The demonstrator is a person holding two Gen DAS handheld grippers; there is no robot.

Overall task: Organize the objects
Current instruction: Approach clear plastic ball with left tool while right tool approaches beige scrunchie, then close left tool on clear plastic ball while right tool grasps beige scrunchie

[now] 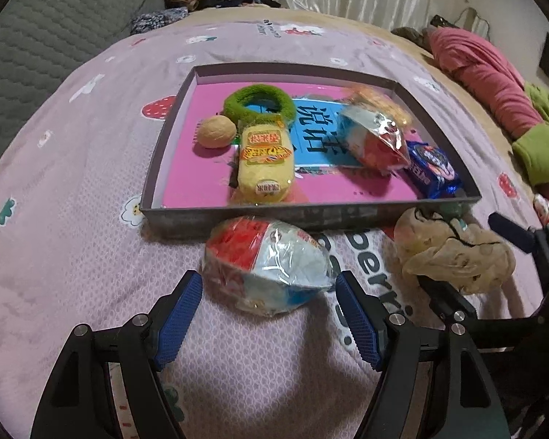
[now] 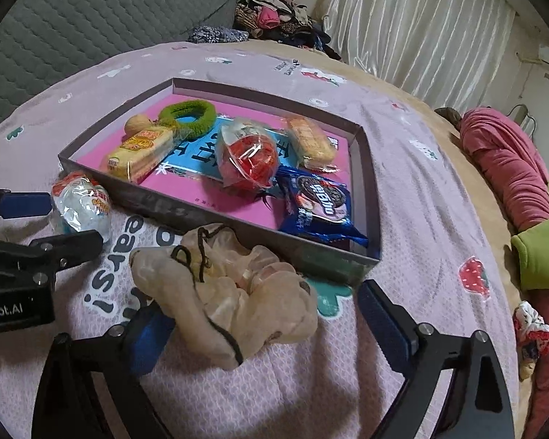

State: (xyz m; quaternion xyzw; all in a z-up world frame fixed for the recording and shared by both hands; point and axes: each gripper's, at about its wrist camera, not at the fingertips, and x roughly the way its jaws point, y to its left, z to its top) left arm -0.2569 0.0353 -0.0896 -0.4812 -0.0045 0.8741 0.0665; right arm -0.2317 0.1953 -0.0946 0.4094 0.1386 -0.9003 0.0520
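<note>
A grey shallow box (image 1: 186,95) (image 2: 369,197) with a pink floor lies on the bed. It holds a green scrunchie (image 1: 260,104), a walnut (image 1: 216,131), a yellow cake pack (image 1: 265,161), a red-and-blue snack pack (image 1: 373,139), an Oreo pack (image 2: 320,206) and a biscuit pack (image 2: 309,141). In front of the box lies another red-and-blue snack pack (image 1: 271,267) (image 2: 80,201); my left gripper (image 1: 269,287) is open around it. A beige scrunchie (image 2: 234,292) (image 1: 454,252) lies between the open fingers of my right gripper (image 2: 260,311).
The bed has a lilac strawberry-print sheet (image 1: 73,168). A pink and green bundle of cloth (image 2: 512,168) lies along the right. A small red-and-white scrunchie (image 2: 532,325) lies at the right edge. A grey quilted headboard (image 2: 109,3) and a clothes pile (image 2: 274,14) are behind.
</note>
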